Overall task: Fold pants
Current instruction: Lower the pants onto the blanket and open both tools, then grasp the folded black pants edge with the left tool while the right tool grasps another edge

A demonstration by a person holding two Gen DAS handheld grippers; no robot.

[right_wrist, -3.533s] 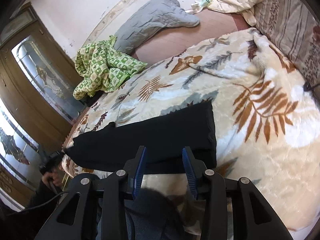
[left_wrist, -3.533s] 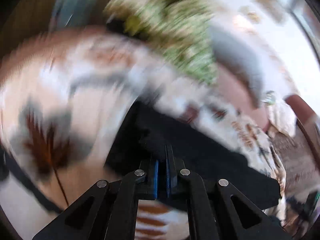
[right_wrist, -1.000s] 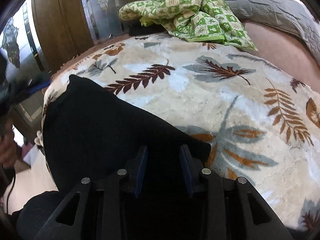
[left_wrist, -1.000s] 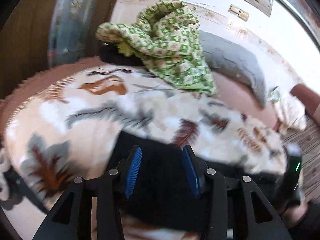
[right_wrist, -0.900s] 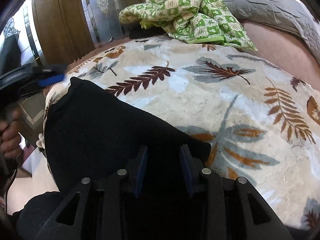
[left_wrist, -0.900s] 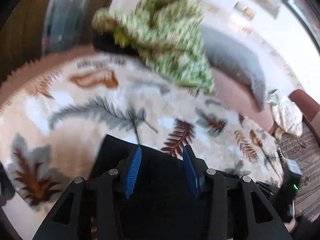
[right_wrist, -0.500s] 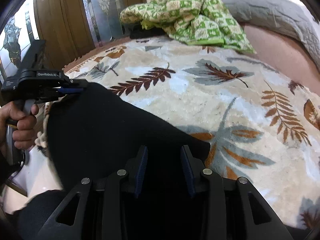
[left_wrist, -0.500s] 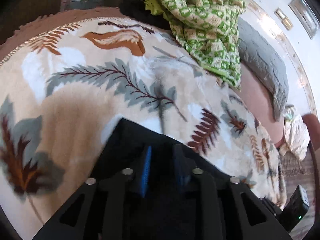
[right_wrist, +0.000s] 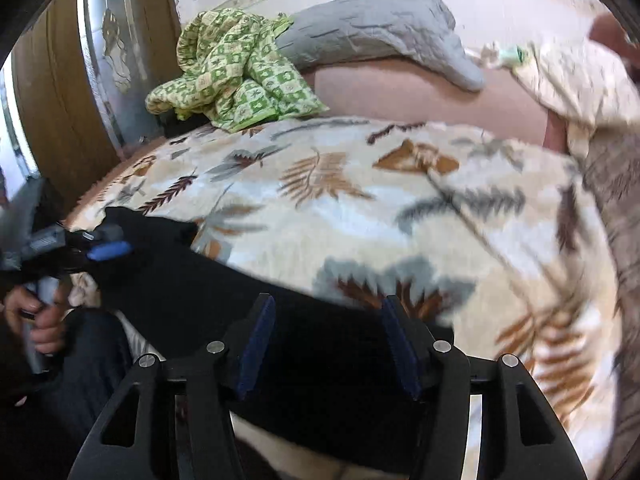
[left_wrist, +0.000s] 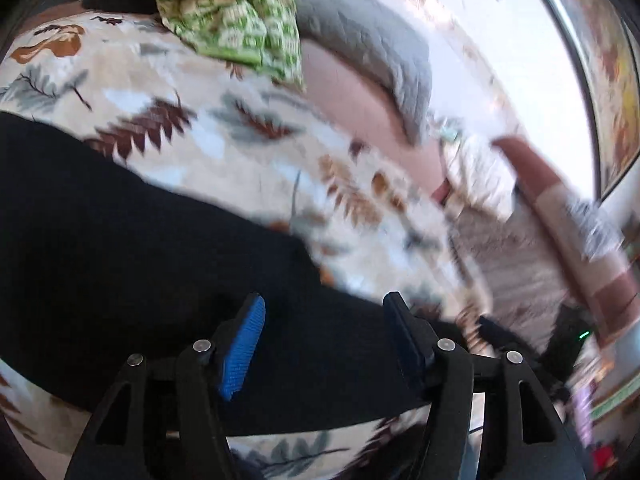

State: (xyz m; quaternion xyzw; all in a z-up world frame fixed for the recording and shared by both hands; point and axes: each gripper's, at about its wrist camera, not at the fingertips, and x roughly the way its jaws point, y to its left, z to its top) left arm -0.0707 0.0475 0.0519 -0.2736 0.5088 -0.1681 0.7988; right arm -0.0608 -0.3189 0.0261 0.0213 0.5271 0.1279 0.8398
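The black pants (left_wrist: 132,236) lie folded in a long band along the near edge of the leaf-print blanket (left_wrist: 224,148). My left gripper (left_wrist: 324,340) is open just above the pants and holds nothing. The pants also show in the right wrist view (right_wrist: 312,344), where my right gripper (right_wrist: 328,344) is open over their right end, empty. In that view the left gripper (right_wrist: 96,252) hovers at the pants' left end, held by a hand.
A crumpled green checked cloth (right_wrist: 232,68) and a grey quilted pillow (right_wrist: 372,32) lie at the far side of the bed. A cream cover (right_wrist: 576,76) is bunched at the right. A wooden door (right_wrist: 60,100) stands at the left.
Both grippers have opened wider. The left gripper let go of the pants' left end and swung right; the right gripper view turned right along the bed. The pants lie flat.
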